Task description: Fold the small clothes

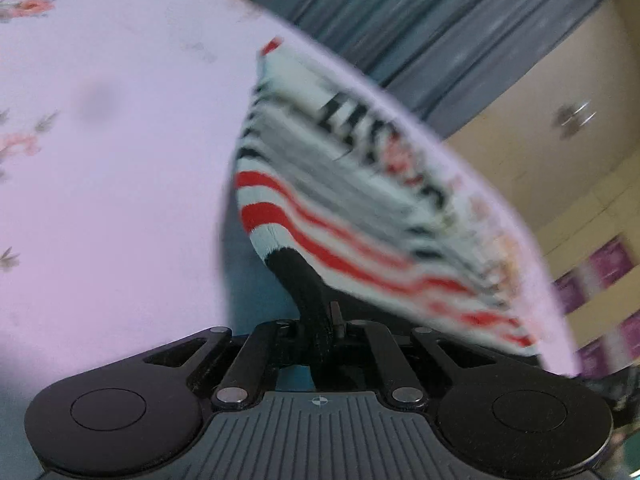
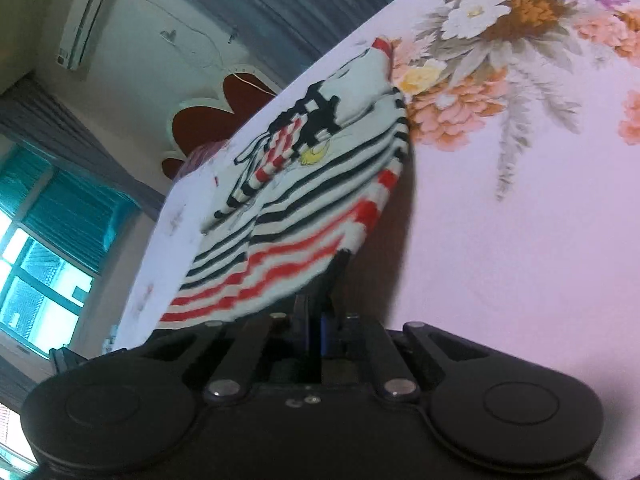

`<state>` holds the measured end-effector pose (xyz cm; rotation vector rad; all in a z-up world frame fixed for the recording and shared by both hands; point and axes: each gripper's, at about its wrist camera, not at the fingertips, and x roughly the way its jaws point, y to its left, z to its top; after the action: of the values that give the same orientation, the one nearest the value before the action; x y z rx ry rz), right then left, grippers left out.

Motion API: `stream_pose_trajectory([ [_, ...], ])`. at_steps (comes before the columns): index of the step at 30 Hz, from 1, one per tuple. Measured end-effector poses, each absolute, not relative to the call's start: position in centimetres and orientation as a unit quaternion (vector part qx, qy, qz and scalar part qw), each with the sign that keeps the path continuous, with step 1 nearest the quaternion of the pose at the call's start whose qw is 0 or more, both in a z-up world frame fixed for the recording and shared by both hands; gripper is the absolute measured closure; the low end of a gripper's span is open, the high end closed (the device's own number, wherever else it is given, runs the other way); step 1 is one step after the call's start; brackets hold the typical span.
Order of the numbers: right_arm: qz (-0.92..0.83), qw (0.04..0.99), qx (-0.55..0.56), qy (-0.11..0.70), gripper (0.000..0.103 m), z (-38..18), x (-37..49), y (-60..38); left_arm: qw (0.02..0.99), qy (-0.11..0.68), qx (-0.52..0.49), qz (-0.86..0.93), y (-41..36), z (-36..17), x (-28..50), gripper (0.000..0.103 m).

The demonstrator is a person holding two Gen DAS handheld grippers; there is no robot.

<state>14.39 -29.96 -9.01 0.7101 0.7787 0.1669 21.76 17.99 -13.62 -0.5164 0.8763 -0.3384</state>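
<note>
A small white garment [image 1: 340,184] with black and red stripes and a printed figure lies on a pink floral bedsheet [image 1: 100,140]. In the left wrist view my left gripper [image 1: 286,264] is shut, its black fingers pinching the near left corner of the red-striped hem. The right wrist view shows the same garment [image 2: 304,184] from the other side. There my right gripper [image 2: 340,264] is shut on the hem's near right corner, and the cloth lifts slightly at the pinch. Both views are tilted, and the left one is blurred.
The bedsheet [image 2: 520,240] stretches wide beside the garment, with a large flower print [image 2: 500,40] at the far right. Beyond the bed's edge are grey curtains [image 1: 420,20], a beige cupboard [image 1: 560,140], a red headboard [image 2: 208,120], an air conditioner [image 2: 84,20] and a window [image 2: 36,260].
</note>
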Motion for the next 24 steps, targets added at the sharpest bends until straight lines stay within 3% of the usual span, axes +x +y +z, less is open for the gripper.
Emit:
stream_pose_trajectory([
  [3,0.059,0.843,0.332,0.418,0.098,-11.4,15.1,-30.1,0.856,0.424,-0.255,-0.152,17.7,-14.2,21.9,0.099],
  [7,0.065,0.851,0.355,0.382,0.098,-10.0,14.8,-30.6,0.854,0.412,-0.277,-0.154,18.1,-13.4,21.6,0.099],
  [12,0.071,0.88,0.332,0.333,0.098,-5.7,16.8,-31.2,0.861,0.339,-0.331,-0.187,19.6,-10.2,23.9,0.099],
  [17,0.055,0.896,0.322,0.302,0.098,-2.5,22.5,-32.6,0.863,0.302,-0.345,-0.21,18.8,-6.1,31.5,0.099],
  [24,0.032,0.888,0.342,0.305,0.098,-0.9,35.1,-36.0,0.861,0.331,-0.334,-0.195,17.5,-4.8,44.3,0.099],
])
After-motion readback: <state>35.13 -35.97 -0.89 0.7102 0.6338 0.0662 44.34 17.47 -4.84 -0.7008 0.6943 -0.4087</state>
